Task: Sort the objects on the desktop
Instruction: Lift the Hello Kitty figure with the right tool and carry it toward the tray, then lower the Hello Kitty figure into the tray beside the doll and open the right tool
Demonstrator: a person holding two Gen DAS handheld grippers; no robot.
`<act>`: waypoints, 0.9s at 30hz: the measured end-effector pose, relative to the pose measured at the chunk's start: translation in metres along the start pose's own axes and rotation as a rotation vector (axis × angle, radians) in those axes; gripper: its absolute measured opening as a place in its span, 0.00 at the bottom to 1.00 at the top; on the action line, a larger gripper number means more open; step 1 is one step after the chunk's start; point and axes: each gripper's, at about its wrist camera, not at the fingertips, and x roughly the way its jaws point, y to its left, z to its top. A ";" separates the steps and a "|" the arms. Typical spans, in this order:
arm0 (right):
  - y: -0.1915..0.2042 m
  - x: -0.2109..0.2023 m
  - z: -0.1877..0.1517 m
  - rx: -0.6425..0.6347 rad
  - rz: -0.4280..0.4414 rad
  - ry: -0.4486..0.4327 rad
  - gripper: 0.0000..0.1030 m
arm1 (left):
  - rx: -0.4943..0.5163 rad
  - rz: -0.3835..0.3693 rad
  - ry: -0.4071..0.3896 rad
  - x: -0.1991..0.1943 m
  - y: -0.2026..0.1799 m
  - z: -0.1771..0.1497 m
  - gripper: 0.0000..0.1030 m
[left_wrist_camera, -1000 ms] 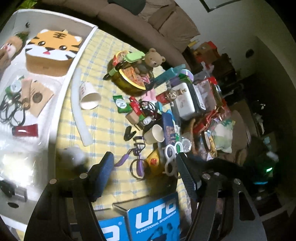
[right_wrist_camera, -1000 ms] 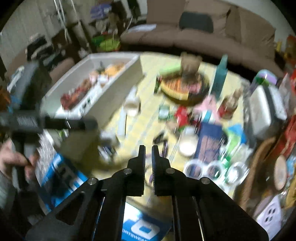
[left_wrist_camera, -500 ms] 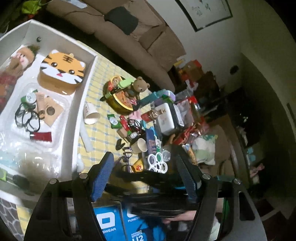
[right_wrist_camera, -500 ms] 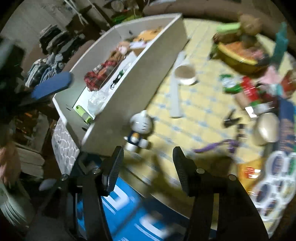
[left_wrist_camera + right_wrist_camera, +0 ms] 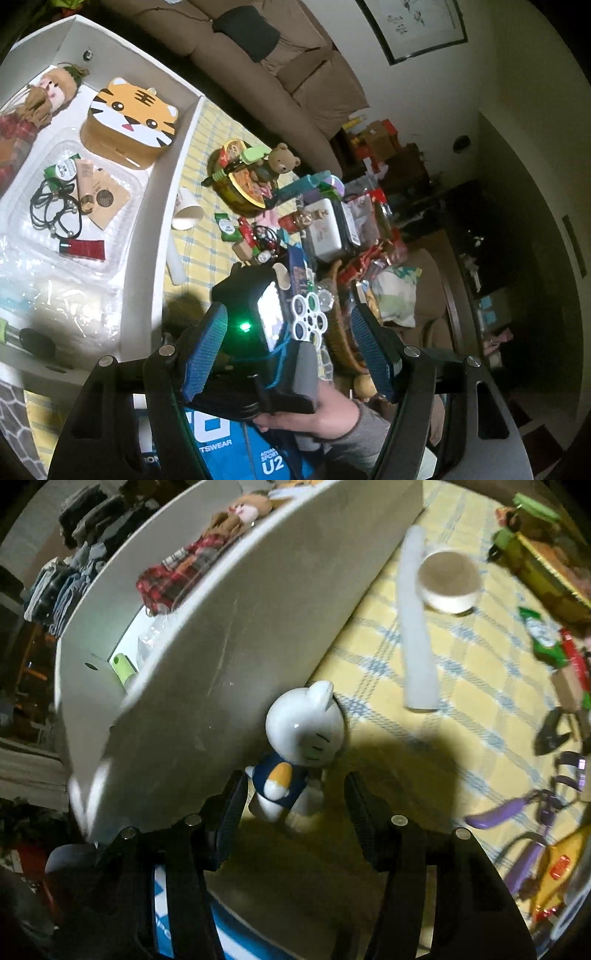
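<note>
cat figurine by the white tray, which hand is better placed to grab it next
Right. The right tool is open with the cat figurine just ahead of its fingers, beside the white tray. The left tool is also open, but held higher, looking over the table, with no cat figurine in its view.

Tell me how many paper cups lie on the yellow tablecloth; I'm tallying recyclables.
2 that I can see: one paper cup on its side beside the white box, another paper cup half hidden behind the right hand-held gripper. Clutter may hide more.

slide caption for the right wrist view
Open right gripper straddles a white cat figurine beside the white box.
</note>
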 end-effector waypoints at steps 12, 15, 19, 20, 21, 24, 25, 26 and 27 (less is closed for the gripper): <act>-0.008 -0.105 -0.046 -0.043 -0.103 -0.241 0.37 | -0.075 0.043 0.011 0.013 0.006 0.003 0.88; -0.001 -0.147 -0.058 -0.072 -0.161 -0.303 0.37 | -0.126 0.015 0.044 0.030 0.007 0.001 0.88; 0.030 -0.182 -0.073 -0.206 -0.409 -0.376 0.37 | -0.171 -0.060 0.069 0.050 -0.003 -0.002 0.89; 0.043 -0.186 -0.076 -0.257 -0.480 -0.397 0.37 | -0.184 -0.080 0.081 0.056 -0.007 -0.003 0.89; 0.052 -0.188 -0.081 -0.300 -0.532 -0.406 0.37 | -0.187 -0.084 0.098 0.061 -0.012 -0.004 0.89; 0.079 -0.189 -0.094 -0.409 -0.655 -0.423 0.37 | -0.160 -0.082 0.120 0.069 -0.027 -0.007 0.89; 0.086 -0.190 -0.097 -0.434 -0.677 -0.431 0.37 | -0.156 -0.083 0.123 0.070 -0.031 -0.008 0.88; 0.094 -0.190 -0.101 -0.463 -0.707 -0.443 0.37 | -0.157 -0.084 0.122 0.070 -0.034 -0.010 0.86; 0.103 -0.190 -0.104 -0.487 -0.733 -0.453 0.37 | -0.152 -0.096 0.128 0.071 -0.036 -0.012 0.75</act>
